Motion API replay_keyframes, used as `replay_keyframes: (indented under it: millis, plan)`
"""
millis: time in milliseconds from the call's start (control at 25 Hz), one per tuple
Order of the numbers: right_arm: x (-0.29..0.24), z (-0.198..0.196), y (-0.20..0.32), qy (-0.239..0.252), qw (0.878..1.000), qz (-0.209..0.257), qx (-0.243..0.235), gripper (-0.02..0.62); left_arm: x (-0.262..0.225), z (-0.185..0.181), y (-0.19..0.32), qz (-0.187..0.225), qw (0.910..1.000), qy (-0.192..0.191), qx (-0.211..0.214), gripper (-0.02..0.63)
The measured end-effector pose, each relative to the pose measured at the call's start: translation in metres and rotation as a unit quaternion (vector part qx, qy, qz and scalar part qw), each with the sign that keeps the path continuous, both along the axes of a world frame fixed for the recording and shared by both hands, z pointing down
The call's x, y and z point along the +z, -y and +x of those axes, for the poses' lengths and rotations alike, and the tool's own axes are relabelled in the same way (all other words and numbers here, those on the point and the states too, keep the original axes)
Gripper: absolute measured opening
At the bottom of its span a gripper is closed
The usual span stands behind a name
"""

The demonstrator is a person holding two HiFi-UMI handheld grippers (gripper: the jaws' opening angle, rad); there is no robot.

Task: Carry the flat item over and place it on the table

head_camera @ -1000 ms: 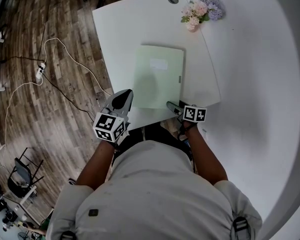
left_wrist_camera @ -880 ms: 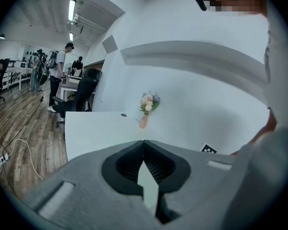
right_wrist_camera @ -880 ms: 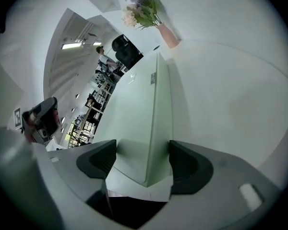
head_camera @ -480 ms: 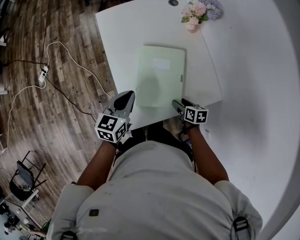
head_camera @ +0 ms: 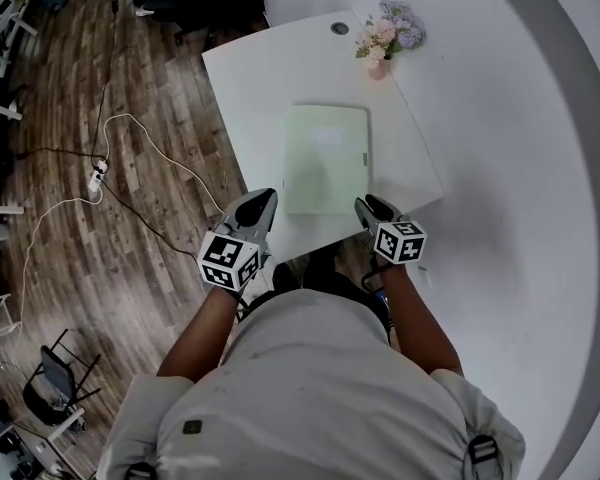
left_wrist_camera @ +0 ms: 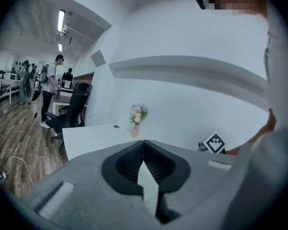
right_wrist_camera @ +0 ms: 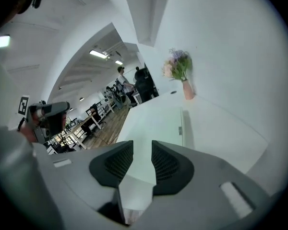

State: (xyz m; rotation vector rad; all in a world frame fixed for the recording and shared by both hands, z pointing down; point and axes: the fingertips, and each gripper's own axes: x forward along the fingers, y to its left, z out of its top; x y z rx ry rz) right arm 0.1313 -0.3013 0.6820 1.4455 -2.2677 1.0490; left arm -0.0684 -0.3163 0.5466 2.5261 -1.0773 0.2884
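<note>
Green folder point(head_camera: 325, 158), label point(head_camera: 327, 136) unreadable; left gripper point(head_camera: 263, 200) jaws together, right gripper point(head_camera: 368, 206) jaws closing, empty.

Matt wht table point(head_camera: 250, 78); wood-plank floor point(head_camera: 110, 298); matt grn folder point(head_camera: 325, 158).

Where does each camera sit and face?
Head view: on the head, steeply down at table and green folder; torso, arms, left tongs, right tongs.
Left gripper view: on left tongs, across the table toward the flower vase; shut jaws.
Right gripper view: on right tongs, along the folder; jaws apart, just closing, nothing between.
All share the vase.
</note>
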Motion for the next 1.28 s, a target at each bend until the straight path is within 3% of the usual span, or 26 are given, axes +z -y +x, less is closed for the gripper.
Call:
replay_keyframes:
  millis: [320,600,920,1280]
  plan:
    - [-0.117,-0.017,-0.011,-0.033,0.986,0.165,0.012,0.065,-0.044,-0.025,-0.02,0.056,0.9983,-0.003,0.011,0.0]
    - [-0.197,-0.044,-0.037,-0.042,0.967,0.253,0.004,0.008,-0.092,-0.042,-0.043,0.11,0.9936,-0.013,0.022,0.0]
    - [-0.228,-0.07,-0.063,-0.051,0.958,0.281,-0.01,0.008,-0.126,-0.058,-0.064,0.12,0.9905,-0.062,0.026,0.0]
    - [-0.233,-0.079,-0.109,-0.059,0.959,0.278,-0.022,0.009,-0.125,-0.056,-0.091,0.122,0.9897,-0.065,0.036,0.0]
